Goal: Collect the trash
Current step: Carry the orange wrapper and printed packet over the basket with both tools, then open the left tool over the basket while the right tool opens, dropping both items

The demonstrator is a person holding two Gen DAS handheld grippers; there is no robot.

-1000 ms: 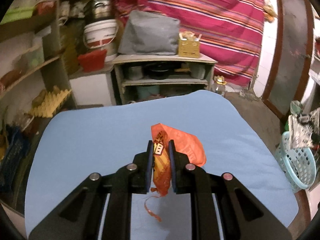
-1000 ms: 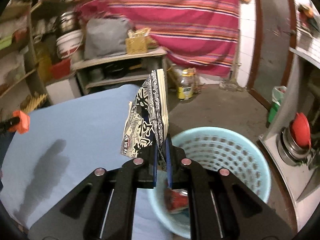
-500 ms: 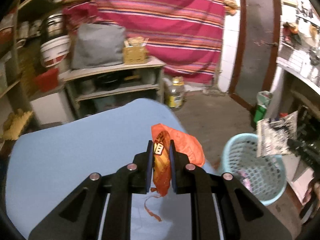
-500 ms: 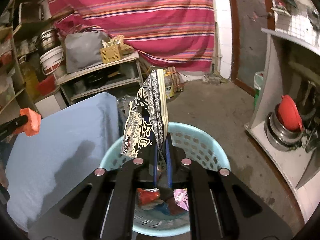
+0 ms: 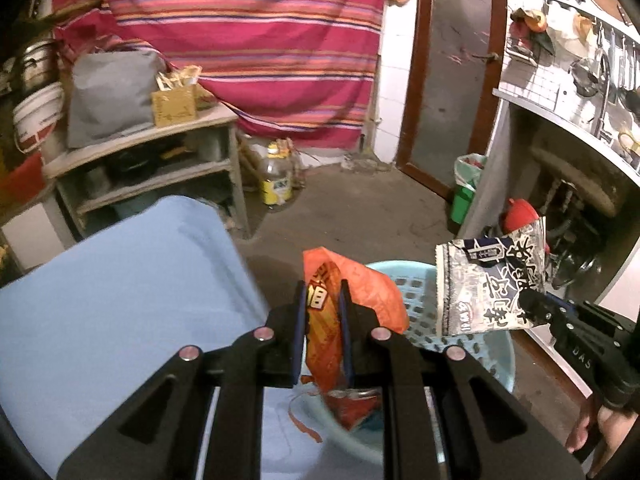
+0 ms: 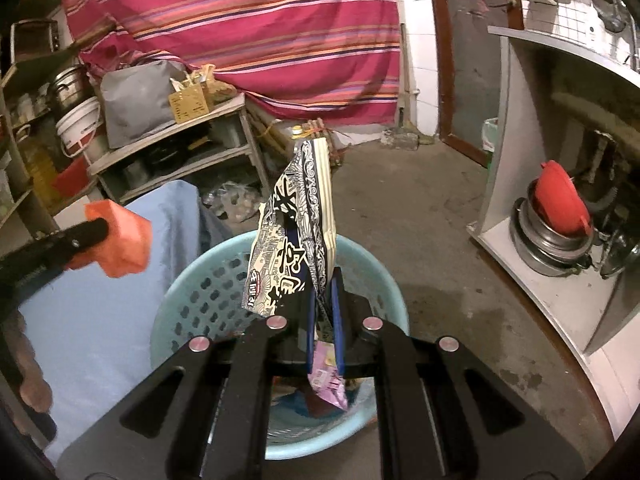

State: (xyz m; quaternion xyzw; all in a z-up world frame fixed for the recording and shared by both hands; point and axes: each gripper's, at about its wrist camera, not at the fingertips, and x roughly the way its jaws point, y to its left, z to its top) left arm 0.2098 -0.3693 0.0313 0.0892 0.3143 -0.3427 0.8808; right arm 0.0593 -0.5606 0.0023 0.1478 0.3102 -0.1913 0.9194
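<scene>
My left gripper (image 5: 322,294) is shut on an orange snack wrapper (image 5: 362,294), held at the near left rim of a light blue perforated basket (image 5: 424,308). In the right wrist view my right gripper (image 6: 323,280) is shut on a black-and-white printed wrapper (image 6: 294,232), upright over the middle of the basket (image 6: 200,292). That wrapper (image 5: 486,282) and the right gripper (image 5: 532,306) also show at the right of the left wrist view. The left gripper (image 6: 100,228) with the orange wrapper (image 6: 120,240) shows at the left of the right wrist view. Other wrappers (image 6: 326,380) lie inside the basket.
A table under blue cloth (image 5: 120,300) stands left of the basket. Behind it are a wooden shelf unit (image 5: 160,160), a yellow-labelled bottle (image 5: 276,184) and a striped red curtain (image 5: 240,40). A grey counter with stacked steel pots and a red lid (image 6: 556,216) stands right.
My left gripper has swung right from over the blue table to the basket's rim, still holding the orange wrapper. My right gripper has moved from the basket's edge to over its middle.
</scene>
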